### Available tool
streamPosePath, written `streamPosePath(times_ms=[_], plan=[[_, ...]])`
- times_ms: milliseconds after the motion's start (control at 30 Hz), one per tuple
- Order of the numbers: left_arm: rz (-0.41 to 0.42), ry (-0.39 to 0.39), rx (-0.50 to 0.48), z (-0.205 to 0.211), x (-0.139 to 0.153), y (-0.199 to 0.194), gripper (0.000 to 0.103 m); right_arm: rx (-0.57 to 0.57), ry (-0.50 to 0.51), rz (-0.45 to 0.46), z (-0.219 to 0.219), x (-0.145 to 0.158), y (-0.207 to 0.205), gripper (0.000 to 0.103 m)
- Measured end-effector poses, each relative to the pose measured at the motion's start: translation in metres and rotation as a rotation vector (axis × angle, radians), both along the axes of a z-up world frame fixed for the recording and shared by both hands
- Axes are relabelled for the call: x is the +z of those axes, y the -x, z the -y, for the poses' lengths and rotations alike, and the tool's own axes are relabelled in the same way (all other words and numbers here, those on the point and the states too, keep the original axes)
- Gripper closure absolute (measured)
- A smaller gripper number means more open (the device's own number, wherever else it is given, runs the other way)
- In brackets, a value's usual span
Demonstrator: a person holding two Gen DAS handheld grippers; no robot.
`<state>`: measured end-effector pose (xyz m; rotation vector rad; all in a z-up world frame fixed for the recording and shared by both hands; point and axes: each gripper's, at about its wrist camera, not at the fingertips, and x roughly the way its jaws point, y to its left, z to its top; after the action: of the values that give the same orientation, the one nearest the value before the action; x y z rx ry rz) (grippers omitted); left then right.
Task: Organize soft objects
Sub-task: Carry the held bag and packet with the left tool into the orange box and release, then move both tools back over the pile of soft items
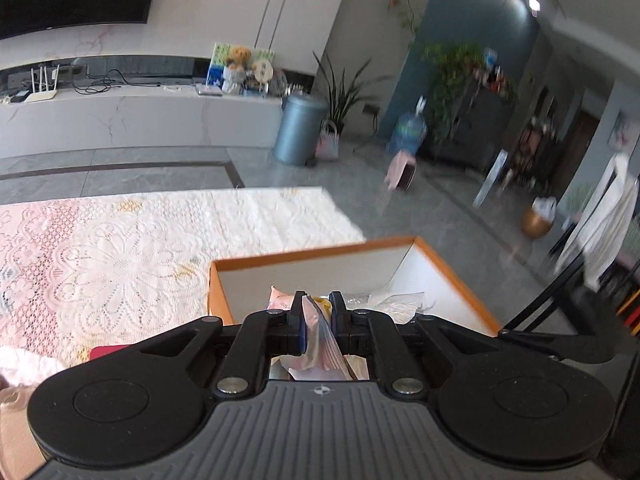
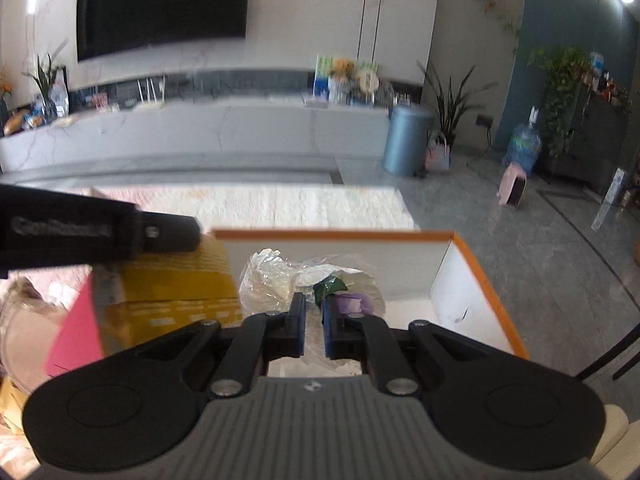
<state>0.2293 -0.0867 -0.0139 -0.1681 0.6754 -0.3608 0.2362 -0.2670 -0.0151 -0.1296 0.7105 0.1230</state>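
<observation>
Left gripper has its fingers pinched down on a pink-and-white soft packet; the packet sticks up between the pads and trails back toward the camera. It hangs right over the near edge of the orange-rimmed box, which has white inner walls.

Right gripper is a different story: fingers only a narrow gap apart, nothing clamped between them as far as I can see. The tips hover just above the stuff in the same box, namely a crumpled clear plastic bag and, just past the right finger, a purple soft thing with a bit of green next to it. Whether the tip actually touches it is hard to say, that view's pretty blurry. A yellow and pink package sits beside the box's left wall, under the other tool's black arm.

The box sits next to a lace tablecloth with a floral pattern. Beyond that: grey tile floor, a blue-grey trash can, a long white marble console, a big dark TV on the wall and some potted plants.
</observation>
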Motion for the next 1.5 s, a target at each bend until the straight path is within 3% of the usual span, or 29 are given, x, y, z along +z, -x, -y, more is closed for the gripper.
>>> streamPosePath(times_ms=[300, 667, 767, 900, 933, 1067, 1133, 1233, 1367, 1500], plan=[[-0.077, -0.114, -0.03, 0.012, -0.033, -0.01, 0.092, 0.016, -0.014, -0.141, -0.006, -0.044, -0.025, 0.097], [-0.15, -0.205, -0.046, 0.024, -0.048, -0.01, 0.09, 0.035, -0.033, -0.228, -0.01, -0.056, -0.035, 0.095], [-0.147, -0.222, -0.051, 0.026, -0.044, -0.01, 0.086, 0.047, -0.048, -0.268, -0.011, -0.06, -0.033, 0.094], [-0.137, -0.217, -0.042, 0.022, -0.041, -0.007, 0.068, 0.049, -0.028, -0.275, -0.014, -0.062, -0.03, 0.092], [-0.137, -0.207, -0.046, 0.021, -0.04, -0.007, 0.066, 0.049, -0.025, -0.272, -0.014, -0.061, -0.029, 0.089], [-0.124, -0.176, -0.051, 0.019, -0.032, -0.008, 0.053, 0.045, 0.022, -0.246, -0.016, -0.054, -0.025, 0.056], [-0.113, -0.153, -0.048, 0.016, -0.026, -0.005, 0.043, 0.05, 0.047, -0.226, -0.017, -0.049, -0.021, 0.05], [-0.094, -0.129, -0.033, 0.011, -0.016, 0.002, 0.041, 0.045, 0.091, -0.182, -0.018, -0.039, -0.012, 0.035], [-0.069, -0.089, -0.004, -0.005, -0.006, 0.016, 0.04, 0.021, 0.12, -0.109, -0.017, -0.026, 0.006, 0.03], [-0.032, -0.059, 0.026, -0.022, 0.002, 0.037, 0.039, -0.013, 0.064, -0.028, -0.014, -0.012, 0.03, 0.025]])
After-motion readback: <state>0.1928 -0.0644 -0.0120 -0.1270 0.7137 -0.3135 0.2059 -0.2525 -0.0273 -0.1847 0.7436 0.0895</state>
